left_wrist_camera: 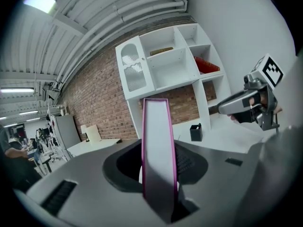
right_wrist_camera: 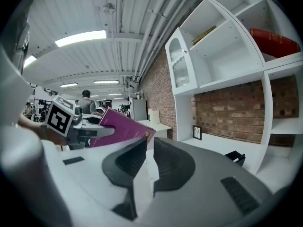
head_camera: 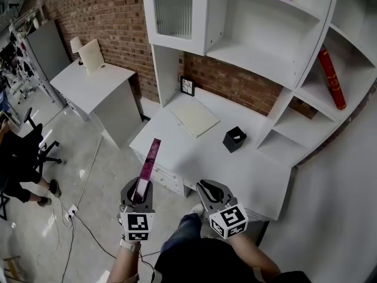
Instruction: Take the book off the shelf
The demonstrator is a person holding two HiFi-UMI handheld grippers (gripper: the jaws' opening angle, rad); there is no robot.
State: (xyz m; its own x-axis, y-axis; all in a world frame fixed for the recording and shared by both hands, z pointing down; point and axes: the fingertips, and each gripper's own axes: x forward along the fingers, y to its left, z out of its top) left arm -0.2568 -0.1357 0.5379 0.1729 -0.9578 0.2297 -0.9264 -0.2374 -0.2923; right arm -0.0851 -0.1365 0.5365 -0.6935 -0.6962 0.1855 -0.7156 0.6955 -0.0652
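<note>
A thin book with a magenta cover [head_camera: 148, 164] stands on edge between the jaws of my left gripper [head_camera: 139, 192], which is shut on its lower end. The book juts forward and up over the front left corner of the white desk [head_camera: 253, 175]. The left gripper view shows its white page edge [left_wrist_camera: 158, 141] rising from the jaws. Just to the right, my right gripper [head_camera: 207, 188] is shut with nothing in it. The right gripper view shows the magenta cover [right_wrist_camera: 118, 129] off to its left. A red book [head_camera: 331, 78] leans in the right shelf bay.
On the desk lie a cream pad [head_camera: 194, 117], a black pen holder [head_camera: 234, 138] and a small framed picture [head_camera: 187, 85]. The white shelf unit [head_camera: 259, 52] rises behind. A white side table [head_camera: 112, 99] stands at left. A person [head_camera: 17, 158] sits at far left.
</note>
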